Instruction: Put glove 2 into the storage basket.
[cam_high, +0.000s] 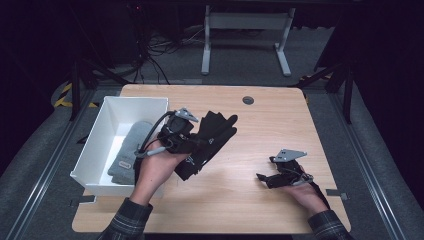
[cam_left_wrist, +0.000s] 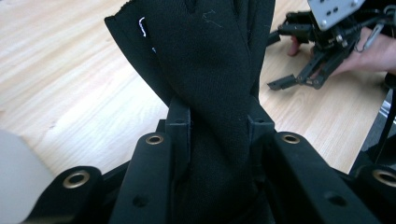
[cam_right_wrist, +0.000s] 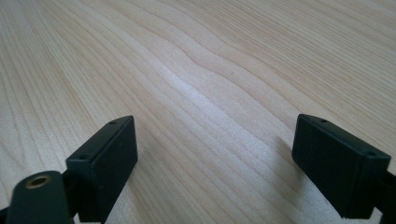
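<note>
White box (cam_high: 102, 131) at the left of the high view, open on top, near the table's left edge. Inside it, a grey knitted piece (cam_high: 129, 152) lying along the floor of the box, small label near its lower end.

Just right of the box, left gripper (cam_high: 192, 141) clamped on a black glove (cam_high: 212, 131). Glove lifted clear of the table, fingers fanned toward the upper right, cuff hanging toward the lower left beside the hand. In the left gripper view, dark cloth (cam_left_wrist: 210, 84) pinched between both pads and rising out of the top of the frame, folded on itself, a bit of white print near its upper left edge.

Right gripper (cam_high: 267, 179) low at the lower right of the high view, well apart from the glove, jaws spread with only bare wood between them; seen too at the upper right of the left gripper view (cam_left_wrist: 292, 80).

Light wooden table (cam_high: 260, 130) with rounded corners and a round dark cap near the far edge. Beyond it grey carpet, a tangle of black cables at the upper left, the white legs of another desk at top centre, dark surroundings.
</note>
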